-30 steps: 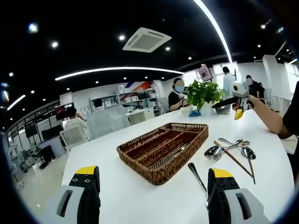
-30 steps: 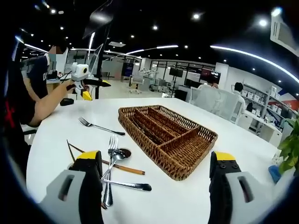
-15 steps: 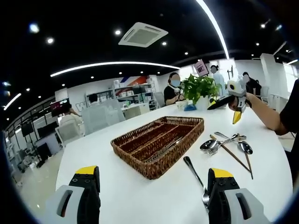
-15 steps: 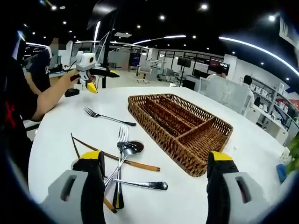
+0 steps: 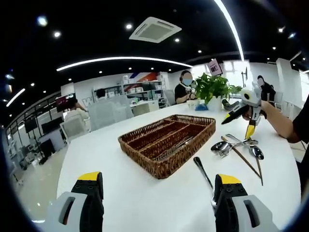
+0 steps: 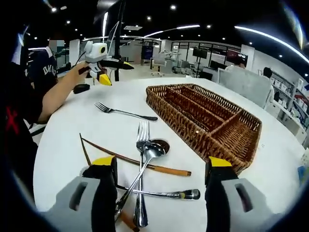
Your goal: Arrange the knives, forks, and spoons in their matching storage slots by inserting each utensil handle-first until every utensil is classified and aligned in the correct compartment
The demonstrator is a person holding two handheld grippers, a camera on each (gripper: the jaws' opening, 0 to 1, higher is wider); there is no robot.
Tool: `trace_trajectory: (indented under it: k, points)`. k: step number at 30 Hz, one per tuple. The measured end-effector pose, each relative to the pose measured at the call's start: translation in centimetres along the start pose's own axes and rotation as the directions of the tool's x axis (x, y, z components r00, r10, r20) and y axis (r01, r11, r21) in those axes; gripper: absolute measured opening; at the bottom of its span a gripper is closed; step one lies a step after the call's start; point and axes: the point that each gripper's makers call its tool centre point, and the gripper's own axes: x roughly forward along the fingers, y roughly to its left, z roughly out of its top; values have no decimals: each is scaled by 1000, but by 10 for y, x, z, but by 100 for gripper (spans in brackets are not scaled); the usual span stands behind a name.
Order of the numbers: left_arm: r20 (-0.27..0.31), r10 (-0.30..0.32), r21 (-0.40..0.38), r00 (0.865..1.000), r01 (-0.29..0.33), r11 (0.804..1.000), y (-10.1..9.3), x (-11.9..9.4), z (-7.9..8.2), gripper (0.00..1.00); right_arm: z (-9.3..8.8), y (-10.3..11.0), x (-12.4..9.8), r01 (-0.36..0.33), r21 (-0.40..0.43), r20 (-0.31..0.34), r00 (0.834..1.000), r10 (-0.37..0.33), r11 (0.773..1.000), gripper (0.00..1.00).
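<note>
A brown wicker tray (image 5: 145, 162) with long slots lies on the white table (image 5: 125, 198); a few metal utensils (image 5: 177, 147) rest in one slot. A lone utensil (image 5: 203, 171) lies right of the tray. Beyond it is a heap of spoons and forks (image 5: 234, 146). My left gripper (image 5: 157, 193) stands open and holds nothing. My right gripper (image 5: 244, 113) hangs just above the heap. In the right gripper view, my right gripper (image 6: 161, 181) is open over a fork (image 6: 141, 140), a spoon (image 6: 153, 149) and wooden chopsticks (image 6: 145, 166). A single fork (image 6: 124, 112) lies nearer the left gripper (image 6: 104, 63), which is open.
The tray (image 6: 193, 140) sits right of the heap in the right gripper view. A steel utensil (image 6: 161, 194) lies between the jaws. A potted plant (image 5: 212, 89) stands at the table's far edge. People sit at desks behind, and an arm (image 6: 53, 99) reaches in.
My right gripper has dropped and moved in over the heap of utensils, which now looks larger in its view. The left gripper's view has shifted only a little. Both stay open.
</note>
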Motion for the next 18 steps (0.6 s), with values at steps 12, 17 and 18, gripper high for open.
trace_trajectory:
  k: [12, 17, 18]
  points:
    - [8, -7, 10, 1000, 7, 1000, -8, -2, 3, 100, -14, 19, 13, -57, -14, -64, 996, 55, 998, 43]
    - [6, -10, 14, 1000, 10, 1000, -11, -2, 3, 100, -17, 15, 20, -38, 33, -71, 997, 40, 999, 29]
    - [7, -9, 12, 1000, 8, 1000, -11, -2, 3, 100, -18, 15, 20, -38, 27, -76, 996, 40, 999, 28]
